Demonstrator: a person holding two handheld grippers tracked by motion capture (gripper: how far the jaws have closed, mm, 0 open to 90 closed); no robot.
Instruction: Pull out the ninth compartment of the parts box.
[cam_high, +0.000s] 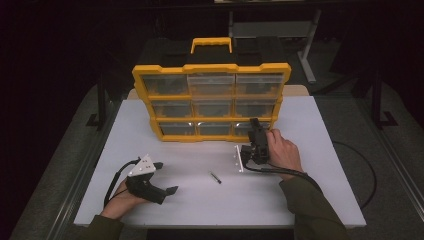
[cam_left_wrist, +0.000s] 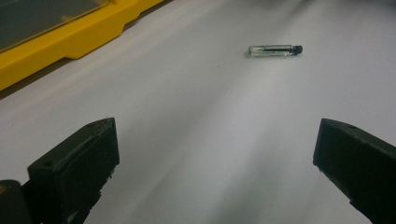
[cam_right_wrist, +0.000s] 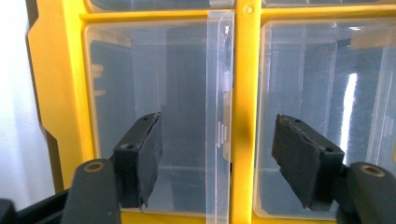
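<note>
A yellow organizer (cam_high: 210, 70) with several clear drawers stands upright at the back of the white table (cam_high: 320, 200). My right gripper (cam_high: 255, 124) points at its bottom right drawer (cam_high: 260, 129). In the right gripper view the jaws of the right gripper (cam_right_wrist: 219, 158) stand apart on either side of the drawer's clear pull tab (cam_right_wrist: 219, 93), and the pads do not touch it. My left gripper (cam_high: 167, 177) rests on the table at the front left, open and holding nothing. A small clear vial with a dark cap (cam_high: 215, 177) lies on the table, beyond the open jaws of the left gripper (cam_left_wrist: 217, 135) as the vial (cam_left_wrist: 274, 50).
The organizer's yellow base (cam_left_wrist: 70, 42) runs along the far left of the left gripper view. A black cable (cam_high: 370, 170) loops off the table's right side. A grey stand (cam_high: 307, 55) is on the dark floor behind the table.
</note>
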